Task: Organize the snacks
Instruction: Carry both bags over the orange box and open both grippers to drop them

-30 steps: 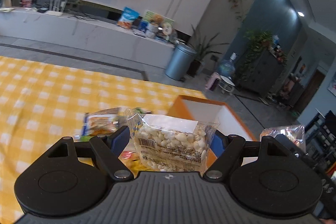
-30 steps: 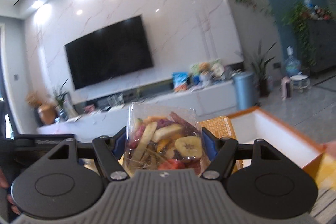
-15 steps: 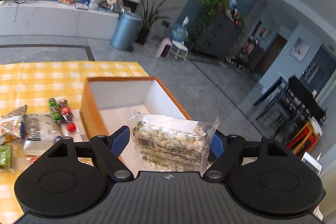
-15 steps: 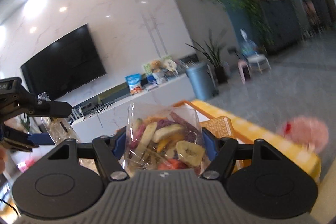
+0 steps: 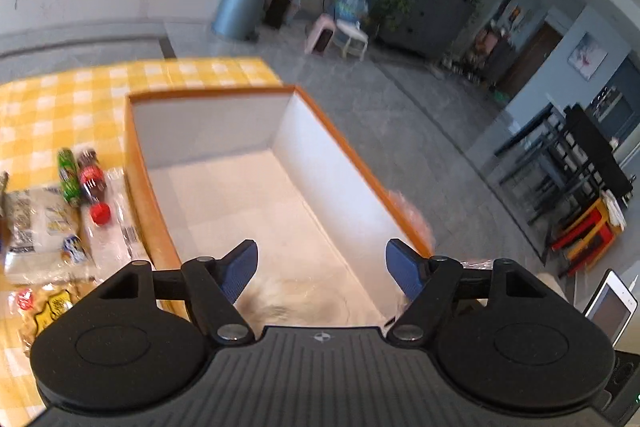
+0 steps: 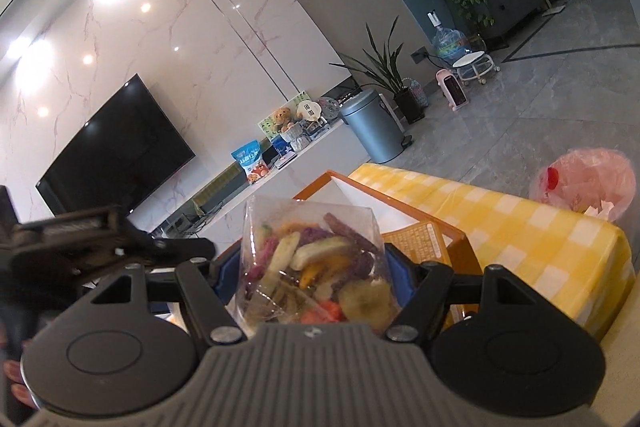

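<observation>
**Left packet released over the box; right packet next**

Left hand-held gripper (image 5: 321,269): hangs over the orange-rimmed box (image 5: 224,95), tilted down into it. Its jaws stand apart with nothing pressed between the blue pads. The log shows the opening narrowing a little just now, yet no item is between the fingers. A pale blurred shape (image 5: 280,297) lies low at the near end of the box, just under the fingers; it is likely the nut packet dropping or landed, but blur prevents confirmation.

Right hand-held gripper (image 6: 316,267): clenched on a clear bag of mixed fruit chips (image 6: 312,263), pads pressing both sides. It is near the box, whose corner shows behind the bag in the right wrist view.

Remaining snacks (image 5: 60,223): several packets and two small bottles lie on the yellow checked desk (image 5: 48,107) just beside the box's left wall.

Recommendations for the step in hand:
- Draw the left unit clear before the right comes in; the two are close together.
- Carry the chip bag over the box's open floor, lower it inside the walls, then release, so it does not catch the rim.
- Grip lightly; the contents look brittle.
</observation>
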### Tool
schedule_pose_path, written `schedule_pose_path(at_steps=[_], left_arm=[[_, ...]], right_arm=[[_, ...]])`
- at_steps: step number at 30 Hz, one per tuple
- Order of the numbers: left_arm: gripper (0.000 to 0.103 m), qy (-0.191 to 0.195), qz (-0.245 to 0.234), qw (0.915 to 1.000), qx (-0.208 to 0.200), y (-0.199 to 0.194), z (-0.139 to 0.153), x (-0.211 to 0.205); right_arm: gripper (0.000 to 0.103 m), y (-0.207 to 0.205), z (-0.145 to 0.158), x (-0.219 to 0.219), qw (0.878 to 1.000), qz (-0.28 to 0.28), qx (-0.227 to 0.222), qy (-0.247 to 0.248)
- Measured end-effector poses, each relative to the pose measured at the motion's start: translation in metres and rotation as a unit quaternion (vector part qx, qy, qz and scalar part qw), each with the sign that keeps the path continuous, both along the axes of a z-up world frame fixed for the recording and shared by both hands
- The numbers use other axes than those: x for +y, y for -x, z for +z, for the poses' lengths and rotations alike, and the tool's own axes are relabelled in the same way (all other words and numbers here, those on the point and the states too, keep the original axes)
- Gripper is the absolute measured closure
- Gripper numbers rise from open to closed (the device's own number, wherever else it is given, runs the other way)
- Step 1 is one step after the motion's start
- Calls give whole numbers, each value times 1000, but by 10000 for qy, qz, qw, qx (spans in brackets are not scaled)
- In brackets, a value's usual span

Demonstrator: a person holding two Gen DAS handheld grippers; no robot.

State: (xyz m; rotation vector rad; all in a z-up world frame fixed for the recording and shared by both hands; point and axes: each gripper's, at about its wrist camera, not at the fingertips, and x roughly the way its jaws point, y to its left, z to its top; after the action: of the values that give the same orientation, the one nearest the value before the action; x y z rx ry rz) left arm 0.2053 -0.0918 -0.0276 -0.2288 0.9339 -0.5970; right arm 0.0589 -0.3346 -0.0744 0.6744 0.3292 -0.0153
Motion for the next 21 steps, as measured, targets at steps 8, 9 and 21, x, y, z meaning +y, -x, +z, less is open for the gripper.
schedule_pose_path(at_steps=[8,9,21], left_arm=[[17,-300,-8,9994,146,-9,-8,-12],[17,-261,-7,9996,121,-8,-7,-11],[14,-628,430,9942,-753,49,18,32]], right_arm=[[33,-4,-1,-1,10000,-2,-3,-21],[33,-5,-1,-1,10000,2,2,-24],[34,-26,19,33,9918,89,555,1143]])
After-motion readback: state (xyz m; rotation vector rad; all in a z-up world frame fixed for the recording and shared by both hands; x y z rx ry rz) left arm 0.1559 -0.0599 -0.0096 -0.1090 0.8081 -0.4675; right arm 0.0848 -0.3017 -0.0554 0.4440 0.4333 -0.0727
